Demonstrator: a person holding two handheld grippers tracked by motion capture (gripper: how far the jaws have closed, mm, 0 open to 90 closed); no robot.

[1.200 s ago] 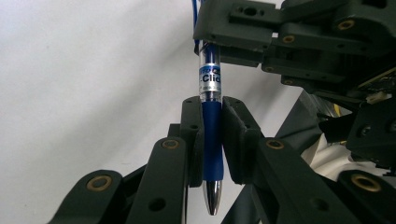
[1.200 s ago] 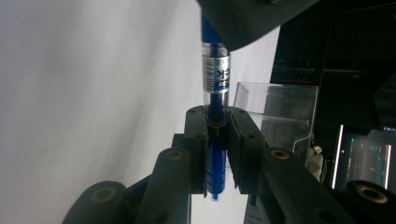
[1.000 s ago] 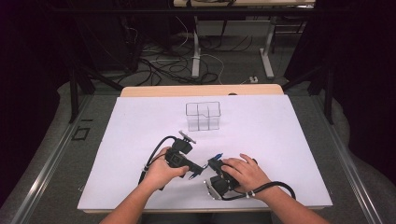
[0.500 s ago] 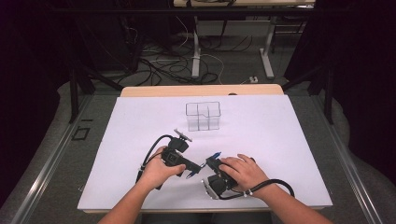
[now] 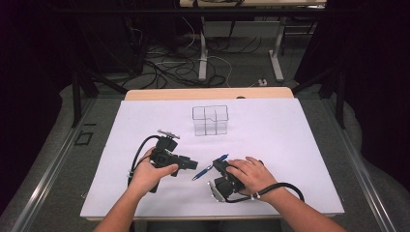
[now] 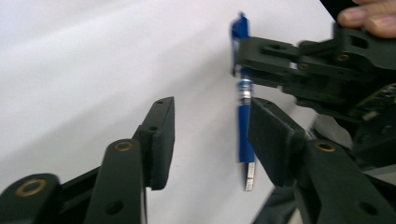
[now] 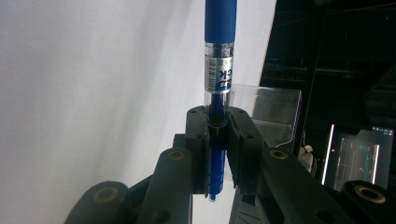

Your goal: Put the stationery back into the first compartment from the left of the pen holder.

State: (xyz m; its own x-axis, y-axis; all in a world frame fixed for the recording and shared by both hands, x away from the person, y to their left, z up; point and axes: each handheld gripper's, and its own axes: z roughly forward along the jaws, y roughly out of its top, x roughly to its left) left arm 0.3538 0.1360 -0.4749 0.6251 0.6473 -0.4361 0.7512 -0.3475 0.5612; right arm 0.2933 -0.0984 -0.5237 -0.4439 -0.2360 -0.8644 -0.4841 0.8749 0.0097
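A: Where do we see the blue pen at this moment?

B: We find it low over the white sheet that covers the bench, near the front edge, between our two hands. In the high view it lies at a slant, its far end pointing towards the clear plastic organiser, which stands well apart from it near the middle of the sheet.

A: And what grips it?

B: The right claw. In the right gripper view we see both pads pressed against the pen's barrel, just below the clear section with the printed label, so that claw is closed around the pen. The blue grip runs on past the pads and out of the top of that view.

A: What of the left claw?

B: We see its jaws standing wide apart with nothing between them. In the left gripper view the pen hangs just beside the right-hand pad; we cannot tell whether the pad touches it. The pen's metal tip shows below that pad.

A: And our hands?

B: The left hand wraps its claw's handle, and the right hand covers its own; a black cable loops away from each.
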